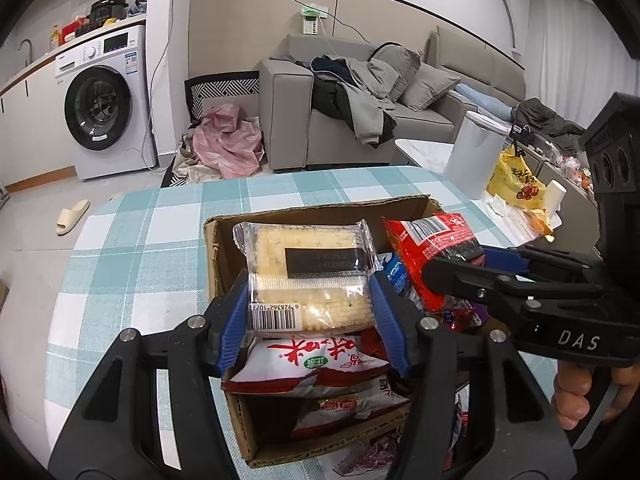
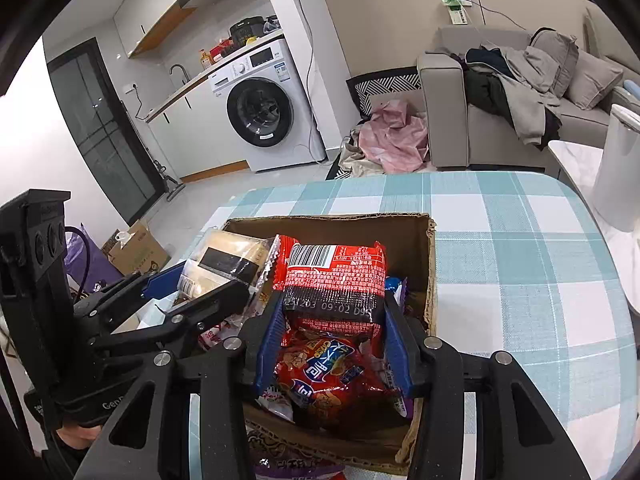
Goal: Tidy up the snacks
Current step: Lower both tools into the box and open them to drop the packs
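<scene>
1. The table (image 1: 132,240), under a blue-and-white checked cloth, carries the whole job; a sofa and a washing machine stand far behind and play no part.
2. The cardboard box (image 1: 320,210) sits open-topped on the near middle of the table, already holding several packets, including a white-and-red one at its near end.
3. The left gripper (image 1: 312,312) pinches a clear packet of pale crackers (image 1: 308,268) by its near end, blue pads pressed on both sides, the packet held above the left half of the box.
4. The right gripper (image 2: 332,336) grips a red snack packet (image 2: 334,276) the same way, above the right half of the box and over other red wrappers.
5. Step in hand, as I judge it: both packets are being carried into the box, neither yet resting on the pile.
6. Next move likely calls for lowering each packet onto its own side, then spreading the jaws without the two grippers, now near each other, colliding.
</scene>
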Demonstrator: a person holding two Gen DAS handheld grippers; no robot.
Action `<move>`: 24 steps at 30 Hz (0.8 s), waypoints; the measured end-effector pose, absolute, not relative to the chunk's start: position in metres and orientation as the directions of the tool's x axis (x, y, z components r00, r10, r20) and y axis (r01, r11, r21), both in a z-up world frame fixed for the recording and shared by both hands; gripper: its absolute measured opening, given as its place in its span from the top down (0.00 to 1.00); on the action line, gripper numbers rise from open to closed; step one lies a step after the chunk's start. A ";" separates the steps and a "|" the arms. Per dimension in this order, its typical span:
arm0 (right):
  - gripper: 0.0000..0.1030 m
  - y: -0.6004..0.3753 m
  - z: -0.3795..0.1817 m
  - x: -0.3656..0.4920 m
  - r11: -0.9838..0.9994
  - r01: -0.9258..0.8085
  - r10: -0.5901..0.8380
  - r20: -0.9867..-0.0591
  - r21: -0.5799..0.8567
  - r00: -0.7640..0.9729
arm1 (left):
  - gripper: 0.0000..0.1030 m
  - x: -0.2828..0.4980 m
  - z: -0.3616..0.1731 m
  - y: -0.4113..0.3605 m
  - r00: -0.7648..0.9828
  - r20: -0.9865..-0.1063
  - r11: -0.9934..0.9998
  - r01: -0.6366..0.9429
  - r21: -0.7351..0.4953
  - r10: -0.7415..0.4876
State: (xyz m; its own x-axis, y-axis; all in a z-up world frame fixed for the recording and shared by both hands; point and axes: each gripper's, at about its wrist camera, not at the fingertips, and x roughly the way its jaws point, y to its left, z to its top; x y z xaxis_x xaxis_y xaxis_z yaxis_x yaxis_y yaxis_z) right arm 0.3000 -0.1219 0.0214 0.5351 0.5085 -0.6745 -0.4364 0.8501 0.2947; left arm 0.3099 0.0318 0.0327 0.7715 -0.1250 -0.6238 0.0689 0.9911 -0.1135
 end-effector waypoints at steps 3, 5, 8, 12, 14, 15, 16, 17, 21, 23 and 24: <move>0.55 -0.121 0.019 0.303 0.851 -0.434 0.507 -0.679 0.296 0.531 | 0.46 0.314 0.031 0.030 0.769 -0.627 0.991 0.069 -0.111 -0.124; 0.54 -0.121 0.019 0.303 0.851 -0.437 0.505 -0.681 0.290 0.531 | 0.47 0.313 0.031 0.029 0.771 -0.624 0.991 0.071 -0.115 -0.128; 0.50 -0.123 0.022 0.299 0.848 -0.443 0.511 -0.666 0.290 0.543 | 0.47 0.309 0.032 0.031 0.773 -0.619 0.988 0.072 -0.135 -0.141; 0.49 -0.128 0.028 0.291 0.843 -0.454 0.520 -0.653 0.288 0.551 | 0.41 0.302 0.033 0.037 0.769 -0.621 0.985 0.062 -0.163 -0.152; 0.45 -0.131 0.030 0.286 0.847 -0.452 0.513 -0.652 0.278 0.558 | 0.30 0.295 0.035 0.040 0.773 -0.616 0.984 0.056 -0.168 -0.149; 0.38 -0.133 0.031 0.283 0.848 -0.452 0.512 -0.649 0.277 0.563 | 0.24 0.291 0.037 0.041 0.779 -0.612 0.985 0.051 -0.163 -0.141; 0.32 -0.136 0.032 0.280 0.848 -0.449 0.513 -0.644 0.281 0.567 | 0.22 0.286 0.038 0.041 0.784 -0.606 0.986 0.047 -0.158 -0.134; 0.29 -0.139 0.032 0.276 0.847 -0.447 0.518 -0.638 0.287 0.571 | 0.21 0.280 0.040 0.042 0.789 -0.600 0.987 0.046 -0.153 -0.129; 0.11 -0.148 0.035 0.262 0.835 -0.457 0.538 -0.629 0.307 0.560 | 0.16 0.260 0.046 0.042 0.795 -0.596 0.990 0.035 -0.137 -0.110; 0.02 -0.150 0.037 0.256 0.830 -0.463 0.545 -0.630 0.312 0.553 | 0.13 0.249 0.049 0.042 0.800 -0.591 0.991 0.028 -0.128 -0.099; 0.01 -0.151 0.038 0.252 0.832 -0.464 0.542 -0.630 0.306 0.556 | 0.08 0.243 0.051 0.042 0.803 -0.587 0.992 0.030 -0.126 -0.099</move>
State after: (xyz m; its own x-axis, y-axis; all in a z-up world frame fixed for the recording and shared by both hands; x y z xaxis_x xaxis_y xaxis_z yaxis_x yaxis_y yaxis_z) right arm 0.2520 -0.1511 0.0377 0.5560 0.5418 -0.6303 -0.4636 0.8316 0.3059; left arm 0.2427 0.0417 0.0506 0.8032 -0.0992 -0.5874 0.0299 0.9915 -0.1265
